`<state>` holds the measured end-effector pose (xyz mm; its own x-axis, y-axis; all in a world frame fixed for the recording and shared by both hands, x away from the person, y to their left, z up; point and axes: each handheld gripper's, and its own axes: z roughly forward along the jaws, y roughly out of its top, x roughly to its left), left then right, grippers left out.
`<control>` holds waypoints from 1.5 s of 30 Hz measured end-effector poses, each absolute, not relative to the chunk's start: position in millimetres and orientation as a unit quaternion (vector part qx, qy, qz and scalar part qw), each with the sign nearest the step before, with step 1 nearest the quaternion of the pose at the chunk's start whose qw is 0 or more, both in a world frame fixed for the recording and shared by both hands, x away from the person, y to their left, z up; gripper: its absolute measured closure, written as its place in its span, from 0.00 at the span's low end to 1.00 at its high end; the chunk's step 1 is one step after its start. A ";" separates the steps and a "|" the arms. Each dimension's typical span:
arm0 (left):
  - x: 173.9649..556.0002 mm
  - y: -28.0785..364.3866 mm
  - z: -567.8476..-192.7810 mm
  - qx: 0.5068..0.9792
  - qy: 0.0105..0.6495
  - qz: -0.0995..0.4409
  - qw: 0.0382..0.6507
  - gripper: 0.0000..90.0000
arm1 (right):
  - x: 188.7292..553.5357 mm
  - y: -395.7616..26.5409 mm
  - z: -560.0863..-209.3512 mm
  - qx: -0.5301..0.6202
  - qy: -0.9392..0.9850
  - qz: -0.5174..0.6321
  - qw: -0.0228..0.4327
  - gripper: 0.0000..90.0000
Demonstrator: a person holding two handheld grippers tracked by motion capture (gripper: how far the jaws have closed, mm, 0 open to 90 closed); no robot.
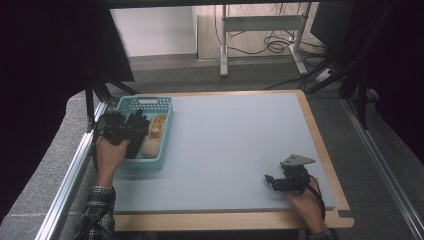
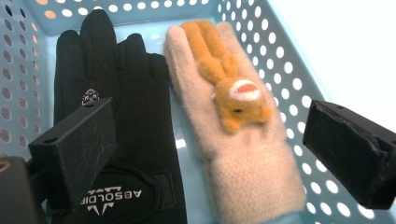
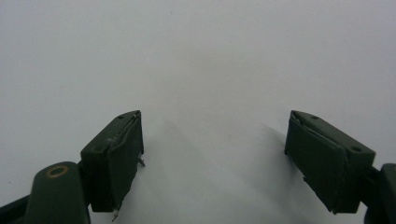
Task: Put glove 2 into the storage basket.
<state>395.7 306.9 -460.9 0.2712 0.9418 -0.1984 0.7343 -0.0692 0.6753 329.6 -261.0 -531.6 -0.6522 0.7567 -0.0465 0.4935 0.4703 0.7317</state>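
Observation:
A black glove and a beige knitted glove with an orange plush animal on its back lie side by side in a light blue perforated basket. In the high view the basket sits at the table's left, with the black glove left of the beige glove. My left gripper hovers just above the gloves, open, with nothing pressed between its pads. My right gripper stands open over bare table near the front right, and its jaws hold nothing.
The pale grey table mat has a wooden border. Metal rails run along both sides of the table. Desk legs and cables stand on the floor beyond the far edge.

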 end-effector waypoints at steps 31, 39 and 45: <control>364.4 242.3 -442.1 0.764 0.490 0.160 0.389 0.01 | 329.6 -261.0 -531.5 0.373 0.837 0.354 0.186 0.21; 358.4 215.2 -440.4 0.777 0.463 0.157 0.396 0.01 | 329.6 -261.0 -531.5 0.373 0.837 0.354 0.186 0.21; 351.4 195.2 -446.4 0.787 0.442 0.149 0.404 0.01 | 329.7 -261.0 -531.5 0.373 0.837 0.354 0.186 0.21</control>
